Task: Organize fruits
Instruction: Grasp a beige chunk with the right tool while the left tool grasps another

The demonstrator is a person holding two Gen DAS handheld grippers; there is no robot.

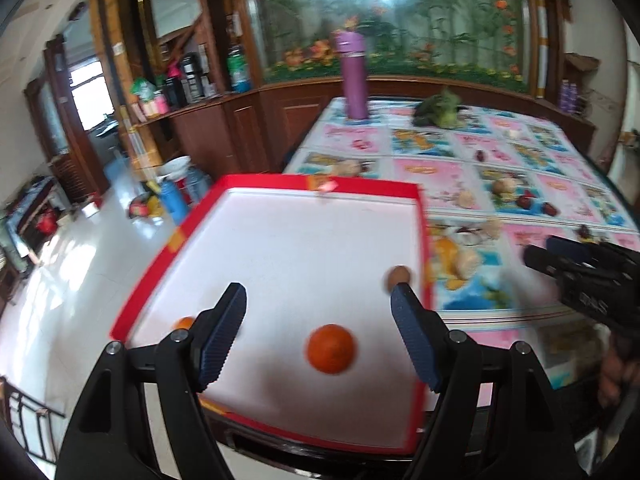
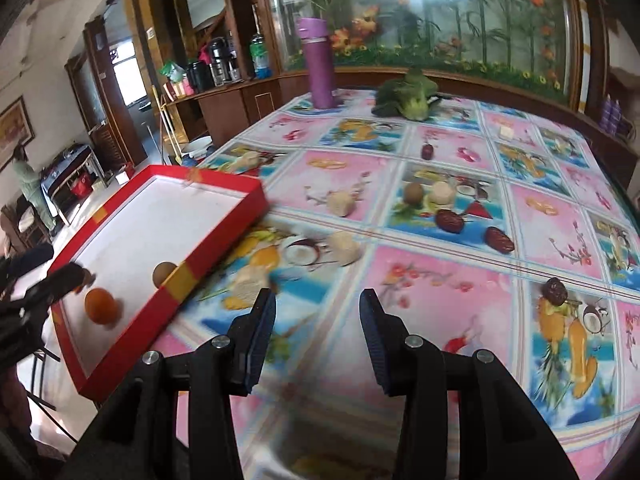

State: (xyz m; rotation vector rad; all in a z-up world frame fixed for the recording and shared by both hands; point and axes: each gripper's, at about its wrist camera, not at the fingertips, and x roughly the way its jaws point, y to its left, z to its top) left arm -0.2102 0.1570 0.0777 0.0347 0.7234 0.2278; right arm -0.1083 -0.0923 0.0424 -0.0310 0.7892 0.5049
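A white tray with a red rim (image 1: 360, 186) (image 2: 224, 246) sits at the table's left corner. In it lie an orange (image 1: 330, 348) (image 2: 102, 306), a brown round fruit (image 1: 398, 276) (image 2: 164, 274) against the right wall, and a second small orange (image 1: 184, 323) half hidden by a finger. My left gripper (image 1: 318, 292) hovers open over the tray, the orange lying loose below its fingers. My right gripper (image 2: 317, 296) stands open above the tablecloth, empty. Red dates (image 2: 450, 220) (image 2: 499, 239), a brown fruit (image 2: 414, 193) and pale lumps (image 2: 341, 204) (image 2: 345, 248) are scattered on the cloth.
A purple bottle (image 2: 320, 64) and a leafy green vegetable (image 2: 408, 98) stand at the table's far end. A dark date (image 2: 554, 291) lies at the right, another (image 2: 427, 151) farther back. The tray overhangs the table's left edge, floor below. A person (image 2: 32, 192) stands far left.
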